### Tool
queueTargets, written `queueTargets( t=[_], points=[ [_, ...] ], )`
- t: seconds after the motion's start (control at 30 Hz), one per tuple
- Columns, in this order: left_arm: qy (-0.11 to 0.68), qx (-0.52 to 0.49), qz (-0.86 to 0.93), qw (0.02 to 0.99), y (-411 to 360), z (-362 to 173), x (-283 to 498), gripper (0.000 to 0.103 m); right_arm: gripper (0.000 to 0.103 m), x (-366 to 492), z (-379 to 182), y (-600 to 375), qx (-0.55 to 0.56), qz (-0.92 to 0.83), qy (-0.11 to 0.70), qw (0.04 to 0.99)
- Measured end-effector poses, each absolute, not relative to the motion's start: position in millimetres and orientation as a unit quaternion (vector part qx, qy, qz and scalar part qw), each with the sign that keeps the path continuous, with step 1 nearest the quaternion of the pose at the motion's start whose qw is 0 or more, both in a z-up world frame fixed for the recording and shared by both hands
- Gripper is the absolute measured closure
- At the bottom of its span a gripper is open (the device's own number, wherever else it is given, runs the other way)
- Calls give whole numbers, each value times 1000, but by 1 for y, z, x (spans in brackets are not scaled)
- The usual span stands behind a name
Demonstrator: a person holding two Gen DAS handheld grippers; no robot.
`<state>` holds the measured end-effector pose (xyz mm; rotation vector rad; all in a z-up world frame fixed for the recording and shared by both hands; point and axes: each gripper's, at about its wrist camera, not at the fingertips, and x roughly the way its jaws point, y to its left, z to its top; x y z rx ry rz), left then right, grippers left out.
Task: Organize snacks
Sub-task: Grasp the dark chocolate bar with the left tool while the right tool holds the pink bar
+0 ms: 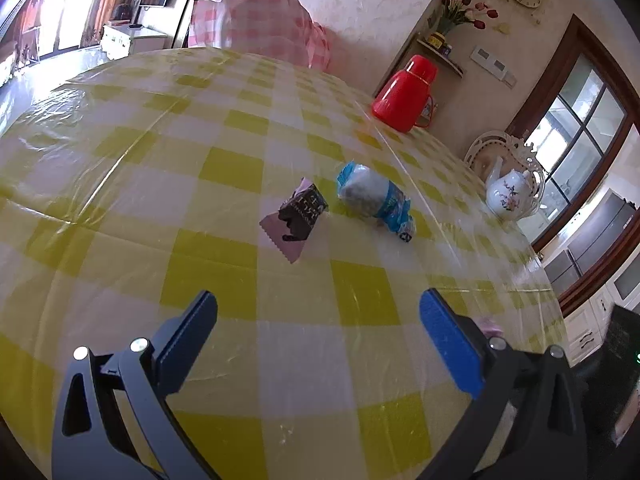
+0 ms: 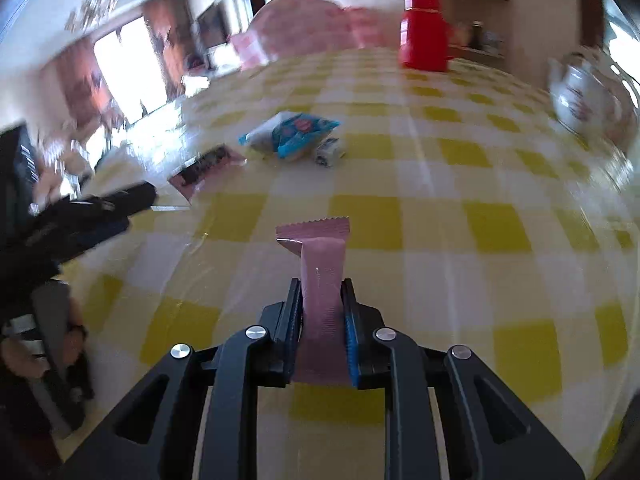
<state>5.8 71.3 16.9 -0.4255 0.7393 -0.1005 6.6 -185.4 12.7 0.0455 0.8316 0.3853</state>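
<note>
Currently the right tool [image 2: 321,300] is clamped on a pink snack bar [image 2: 322,280], carried above the table [image 2: 440,240]. The left tool [image 1: 318,316] hangs wide open, empty. The next move probably calls for setting the bar beside the dark-and-pink packet [image 1: 298,216] and blue packet [image 1: 372,196].

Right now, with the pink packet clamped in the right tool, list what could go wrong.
1. The right tool pinches the pink packet across its middle, which could crush what is inside.
2. The right wrist view is motion-blurred; a fast swing might carry the packet into the blue snack bag or the red thermos.
3. The left tool hangs open near the black and pink wrapper; the two tools could cross paths.
</note>
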Motion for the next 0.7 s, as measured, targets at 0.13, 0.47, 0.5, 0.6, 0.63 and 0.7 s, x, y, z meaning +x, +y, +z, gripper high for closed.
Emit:
queueTargets(
  t=[0.13, 0.47, 0.5, 0.6, 0.63, 0.7],
  points=[
    [392, -202, -73, 895, 67, 10, 17, 2, 84, -8, 17, -204, 84, 187, 379, 903],
    [414, -160, -55, 895, 75, 9, 72, 2, 83, -12, 12, -216, 129, 189, 386, 894],
    [423, -135, -52, 895, 71, 9, 82, 2, 83, -12, 11, -216, 128, 188, 387, 894],
    [438, -85, -58, 893, 60, 8, 102, 2, 83, -11, 10, -215, 127, 189, 390, 892],
    [441, -76, -64, 892, 57, 8, 106, 2, 83, -11, 10, -216, 127, 189, 390, 892],
    [443, -50, -77, 892, 48, 8, 111, 10, 82, -11, 10, -215, 128, 190, 391, 891]
  ],
)
